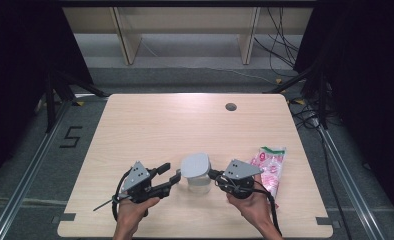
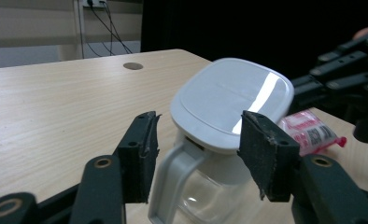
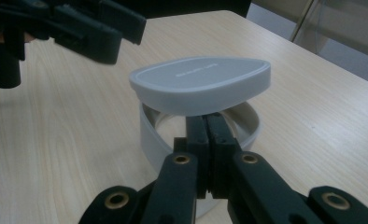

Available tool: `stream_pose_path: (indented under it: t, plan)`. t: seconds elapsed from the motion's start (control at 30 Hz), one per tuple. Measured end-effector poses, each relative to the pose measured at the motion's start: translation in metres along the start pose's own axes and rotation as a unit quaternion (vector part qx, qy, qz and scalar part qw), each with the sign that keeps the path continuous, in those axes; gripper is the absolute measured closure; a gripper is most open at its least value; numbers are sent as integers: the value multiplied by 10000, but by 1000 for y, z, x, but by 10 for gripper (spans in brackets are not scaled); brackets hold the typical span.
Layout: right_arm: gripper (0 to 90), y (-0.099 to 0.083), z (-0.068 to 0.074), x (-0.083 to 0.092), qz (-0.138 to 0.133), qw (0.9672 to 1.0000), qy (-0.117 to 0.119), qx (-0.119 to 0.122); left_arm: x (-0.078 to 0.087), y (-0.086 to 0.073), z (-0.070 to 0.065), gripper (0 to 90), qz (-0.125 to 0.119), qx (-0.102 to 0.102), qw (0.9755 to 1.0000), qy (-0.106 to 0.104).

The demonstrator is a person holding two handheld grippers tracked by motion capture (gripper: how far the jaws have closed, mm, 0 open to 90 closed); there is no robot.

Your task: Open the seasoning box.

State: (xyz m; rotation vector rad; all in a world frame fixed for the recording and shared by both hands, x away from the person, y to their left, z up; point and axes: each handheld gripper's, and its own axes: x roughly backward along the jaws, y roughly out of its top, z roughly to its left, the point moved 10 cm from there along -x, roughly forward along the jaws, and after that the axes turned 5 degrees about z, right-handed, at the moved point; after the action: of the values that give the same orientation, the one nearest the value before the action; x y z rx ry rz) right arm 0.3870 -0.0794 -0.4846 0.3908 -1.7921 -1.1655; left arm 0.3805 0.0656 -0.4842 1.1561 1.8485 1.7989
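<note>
A clear jug (image 1: 199, 181) with a white handle (image 2: 173, 186) stands near the table's front edge. Its white lid (image 1: 195, 165) (image 2: 233, 98) (image 3: 201, 84) sits tilted on the white rim (image 3: 147, 133). My left gripper (image 1: 172, 175) (image 2: 198, 140) is open, its pads on either side of the handle and the lid's edge, apart from both. My right gripper (image 1: 216, 176) (image 3: 206, 121) is shut, its tips at the jug's rim just beneath the raised side of the lid. Whether the rim is pinched between them I cannot tell.
A red and white plastic packet (image 1: 270, 167) (image 2: 310, 133) lies at the table's right edge, just beyond my right hand. A round cable hole (image 1: 230, 106) (image 2: 133, 66) sits at the far side of the wooden table (image 1: 150, 130). Cables trail from both grippers toward the front edge.
</note>
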Motion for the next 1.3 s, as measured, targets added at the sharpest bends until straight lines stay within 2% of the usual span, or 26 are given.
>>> stream_pose_path:
  t: [0.03, 0.07, 0.1, 0.13, 0.17, 0.2, 0.27, 0.3, 0.37, 0.4, 0.47, 0.5, 0.57, 0.63, 0.67, 0.8, 0.87, 0.9, 0.97, 1.0, 1.1, 1.17, 1.2, 1.23, 1.27, 1.3]
  plan:
    - [900, 0, 1, 0, 35, 10000, 50, -4, 0, 0, 0, 420, 0, 0, 10000, 0]
    - [900, 1, 2, -1, 24, 10000, 52, 19, -1, -4, -1, 404, 75, -132, 9999, 24]
    - [900, 1, 2, -1, 24, 10000, 52, 19, -1, -4, -1, 395, 75, -132, 9999, 24]
    - [900, 5, 3, -2, 13, 10000, 56, 18, 1, -8, -5, 385, 194, -160, 9997, 74]
    - [900, 6, 3, -3, -24, 10000, 56, 48, 1, -9, -8, 379, 170, -107, 9998, 21]
    - [900, 7, 4, -3, -7, 10000, 66, 30, 1, -10, -10, 371, 164, -208, 9996, -22]
    - [900, 9, 4, -3, -52, 10000, 3, 20, 3, -12, -11, 366, 193, -136, 9997, 34]
    - [900, 9, 5, -3, -1, 9999, 92, 81, 3, -13, -11, 361, 183, -92, 9998, 89]
    - [900, 12, 6, -4, -41, 10000, 31, -36, 4, -14, -12, 349, 165, -102, 9997, 130]
    - [900, 13, 4, -4, -72, 9999, 45, 98, 5, -17, -13, 340, 172, -150, 9996, 143]
    - [900, 14, 5, -5, -87, 9999, 66, 76, 4, -19, -13, 327, 168, -157, 9996, 165]
    - [900, 14, 4, -5, -79, 10000, 33, 7, 4, -20, -13, 320, 183, -253, 9994, 173]
    - [900, 14, 4, -6, -62, 10000, 39, 5, 4, -22, -14, 316, 159, -250, 9994, 155]
    - [898, 15, 5, -6, -78, 9999, 70, 69, 3, -27, -16, 306, 186, -170, 9995, 208]
    - [898, 16, 5, -7, -102, 9999, 62, 63, 3, -28, -18, 300, 132, -110, 9997, 167]
    - [898, 20, 7, -8, -121, 9998, 48, 131, 2, -36, -26, 294, 175, -209, 9995, 149]
    - [898, 22, 8, -8, -107, 9998, 70, 140, 3, -40, -27, 291, 244, -230, 9992, 229]
    - [898, 24, 8, -8, -142, 9998, 59, 154, 3, -41, -29, 291, 203, -161, 9994, 240]
    - [898, 25, 9, -8, -124, 9999, 42, 64, 3, -42, -30, 291, 203, -202, 9993, 239]
    - [898, 28, 10, -10, -154, 9997, 54, 192, 2, -45, -32, 290, 195, -197, 9993, 256]
    - [899, 30, 11, -11, -149, 9998, 43, 93, 0, -47, -36, 290, 181, -190, 9995, 199]
    - [899, 35, 13, -13, -169, 9995, 89, 233, -3, -50, -40, 288, 250, -191, 9993, 176]
    - [899, 35, 14, -14, -143, 9996, 110, 213, -3, -51, -41, 287, 252, -164, 9995, 140]
    - [899, 37, 14, -14, -162, 9995, 116, 252, -4, -50, -45, 285, 201, -79, 9998, 27]
    - [899, 37, 14, -14, -162, 9995, 116, 252, -4, -50, -45, 280, 201, -79, 9998, 27]
    - [899, 38, 15, -15, -195, 9994, 104, 251, -4, -50, -50, 280, 139, -30, 9998, -127]
